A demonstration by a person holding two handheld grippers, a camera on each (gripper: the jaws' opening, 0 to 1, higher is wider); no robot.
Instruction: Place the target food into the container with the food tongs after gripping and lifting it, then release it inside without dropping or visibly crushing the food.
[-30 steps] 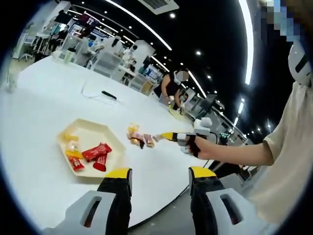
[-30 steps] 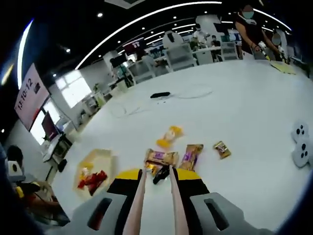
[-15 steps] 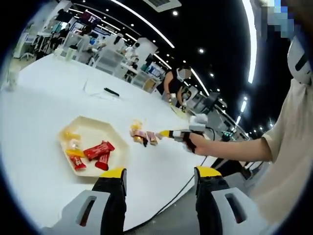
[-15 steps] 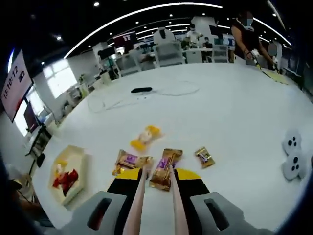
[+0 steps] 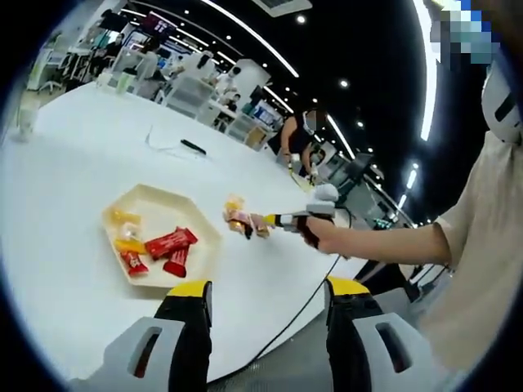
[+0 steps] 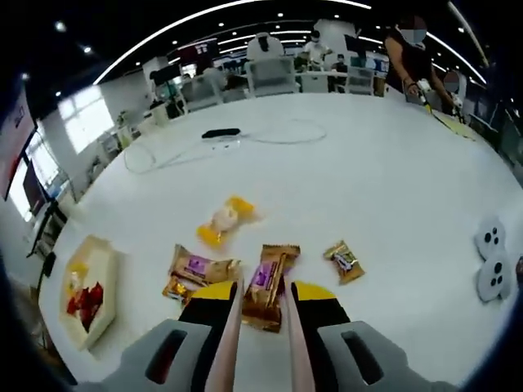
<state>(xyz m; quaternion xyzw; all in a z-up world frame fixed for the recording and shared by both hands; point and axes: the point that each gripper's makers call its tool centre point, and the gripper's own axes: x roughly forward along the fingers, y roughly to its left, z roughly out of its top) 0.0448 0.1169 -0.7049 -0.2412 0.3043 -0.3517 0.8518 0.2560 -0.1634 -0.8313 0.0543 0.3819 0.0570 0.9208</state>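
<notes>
On a round white table [image 6: 392, 188], seen in the left gripper view, a person's bare forearm reaches in from 3 o'clock, the hand [image 5: 315, 233] wrapped around the right gripper [image 5: 274, 220], which points toward loose snack packets. At 9 o'clock of that cluster sits a cream hexagonal tray [image 5: 200, 237] holding red and yellow wrapped snacks. The left gripper [image 5: 261, 294] hovers off the near table edge, jaws spread wide, holding nothing.

In the right gripper view, the right gripper [image 6: 260, 294] clasps pale food tongs [image 6: 231, 327], whose two arms stand a little apart. Between their tips lies a gold-and-purple packet [image 6: 265, 282]; whether they grip it I cannot tell. A similar packet [image 6: 196, 269] lies at 10 o'clock, a yellow packet [image 6: 222, 219] at 11, a small brown one [image 6: 343, 261] at 2. A black cable [image 6: 245, 139] crosses the far table.
</notes>
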